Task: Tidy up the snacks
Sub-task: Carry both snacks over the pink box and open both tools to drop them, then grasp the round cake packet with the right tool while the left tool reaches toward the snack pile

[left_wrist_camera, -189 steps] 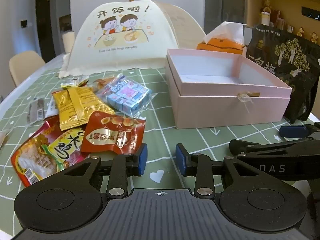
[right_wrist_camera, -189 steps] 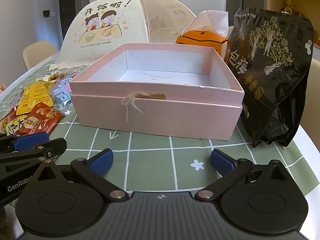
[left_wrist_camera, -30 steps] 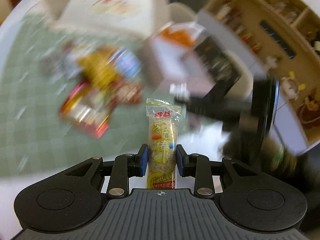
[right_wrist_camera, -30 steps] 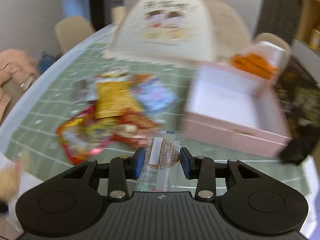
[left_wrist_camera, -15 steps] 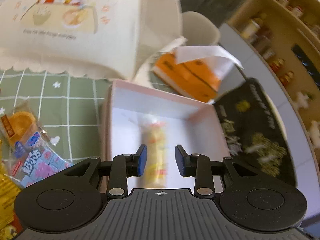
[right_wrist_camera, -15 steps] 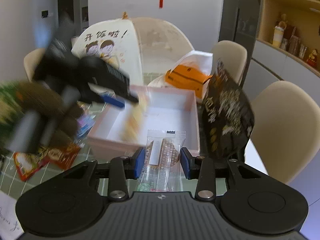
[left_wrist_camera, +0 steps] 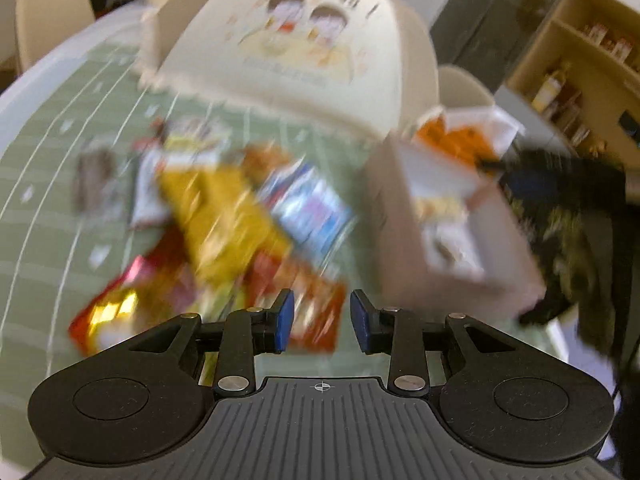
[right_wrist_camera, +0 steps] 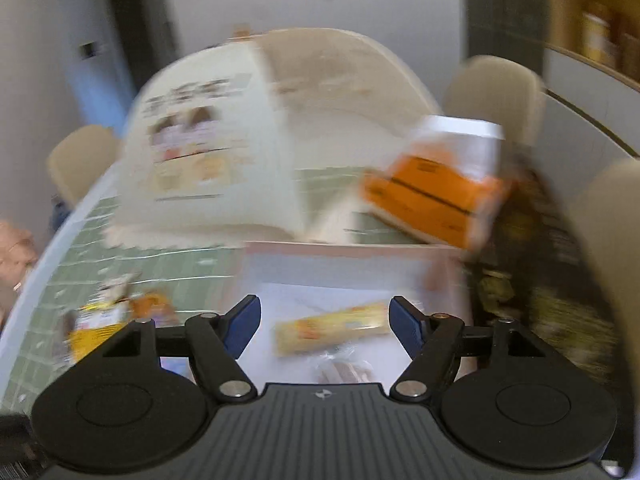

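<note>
The pink box (right_wrist_camera: 340,248) lies under my right gripper (right_wrist_camera: 324,322). Its jaws are opening and the pads press on nothing. A yellow snack bar (right_wrist_camera: 332,328) lies on the box floor. A clear-wrapped snack (right_wrist_camera: 344,368) sits loose just below the jaws. My left gripper (left_wrist_camera: 322,322) hangs over the snack pile left of the pink box (left_wrist_camera: 400,232), its pads a little apart and empty. In the blurred pile are a yellow pack (left_wrist_camera: 224,216), a blue-white pack (left_wrist_camera: 312,208) and a red pack (left_wrist_camera: 308,300). In the left wrist view the right gripper is a dark blur over the box.
A cream food cover (left_wrist_camera: 312,48) stands behind the pile on the green checked tablecloth (left_wrist_camera: 60,184). An orange tissue box (right_wrist_camera: 436,200) sits behind the pink box, and a black bag (right_wrist_camera: 540,280) stands at its right. Beige chairs ring the table.
The left gripper dropped the yellow bar into the box and swung back over the snack pile. The right gripper came over the box and opened, releasing the clear-wrapped snack.
</note>
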`<state>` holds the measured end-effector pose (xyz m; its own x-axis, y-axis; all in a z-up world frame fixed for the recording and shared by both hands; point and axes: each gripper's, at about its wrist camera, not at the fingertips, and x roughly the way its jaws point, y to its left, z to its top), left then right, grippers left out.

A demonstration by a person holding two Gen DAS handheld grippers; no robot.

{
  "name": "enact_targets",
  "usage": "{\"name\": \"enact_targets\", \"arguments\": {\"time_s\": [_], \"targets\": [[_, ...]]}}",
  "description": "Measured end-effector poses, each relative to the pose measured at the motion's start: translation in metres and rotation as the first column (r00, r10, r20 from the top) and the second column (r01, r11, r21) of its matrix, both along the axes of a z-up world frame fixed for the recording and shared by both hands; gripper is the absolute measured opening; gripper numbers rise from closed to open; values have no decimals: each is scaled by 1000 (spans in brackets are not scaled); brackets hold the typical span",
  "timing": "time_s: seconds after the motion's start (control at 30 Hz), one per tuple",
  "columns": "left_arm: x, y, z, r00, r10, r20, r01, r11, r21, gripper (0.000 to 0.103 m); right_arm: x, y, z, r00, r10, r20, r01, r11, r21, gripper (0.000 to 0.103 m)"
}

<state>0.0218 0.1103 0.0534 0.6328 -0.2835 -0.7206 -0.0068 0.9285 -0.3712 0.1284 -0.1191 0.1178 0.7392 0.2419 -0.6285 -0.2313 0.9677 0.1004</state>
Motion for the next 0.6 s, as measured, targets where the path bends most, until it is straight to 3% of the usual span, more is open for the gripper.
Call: {"name": "enact_targets", "arguments": {"time_s": [0.07, 0.2, 0.3, 0.4, 0.6], "targets": [[-10, 9, -9, 999, -7, -33, 6, 1000, -7, 35, 2, 43, 0, 993, 120, -20, -120, 993, -12, 73], [-19, 18, -23, 999, -8, -53, 8, 1000, -5, 35, 24, 133, -16, 935, 331, -130, -342, 937, -75, 79], [-25, 33, -25, 998, 46, -47, -45, 999, 26, 33, 47, 178, -41, 932, 321, -169, -347, 923, -166, 78], [-26, 55, -24, 995, 95, -35, -94, 995, 18, 30, 66, 191, -65, 943, 250, -219, -294, 934, -201, 74], [-19, 84, -22, 987, 155, -32, -153, 987, 39, 30, 27, 167, -75, 906, 280, -318, -316, 946, -68, 49]]}}
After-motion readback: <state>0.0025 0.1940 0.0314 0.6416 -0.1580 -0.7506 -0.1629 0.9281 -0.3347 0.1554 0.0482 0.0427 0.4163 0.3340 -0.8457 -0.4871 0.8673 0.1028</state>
